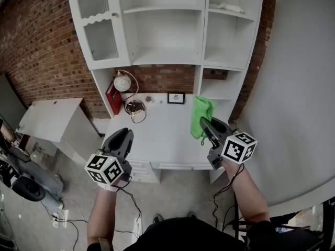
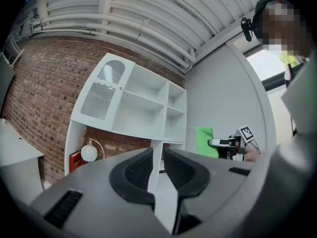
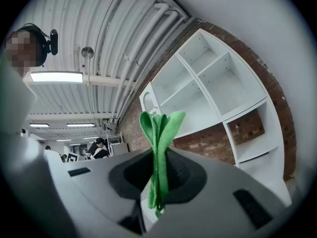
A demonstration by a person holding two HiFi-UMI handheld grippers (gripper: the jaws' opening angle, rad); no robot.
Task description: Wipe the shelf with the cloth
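Observation:
The white shelf unit (image 1: 167, 56) stands against a brick wall above a white desk top (image 1: 157, 135). A green cloth (image 1: 201, 111) hangs folded over the desk's right side, with my right gripper (image 1: 204, 122) shut on it. In the right gripper view the cloth (image 3: 158, 128) stands up between the pads of that gripper (image 3: 158, 157). My left gripper (image 1: 124, 135) hovers over the desk's front left with nothing in it. Its pads (image 2: 143, 170) leave only a thin slit. The left gripper view also shows the cloth (image 2: 205, 140) and the right gripper (image 2: 218, 143).
On the desk's back sit a red book (image 1: 112, 97), a round white lamp (image 1: 122, 82), a coil of cable (image 1: 135, 107) and a small picture frame (image 1: 176, 98). A white object (image 1: 227, 7) lies on the upper right shelf. A tilted white board (image 1: 49, 119) stands left.

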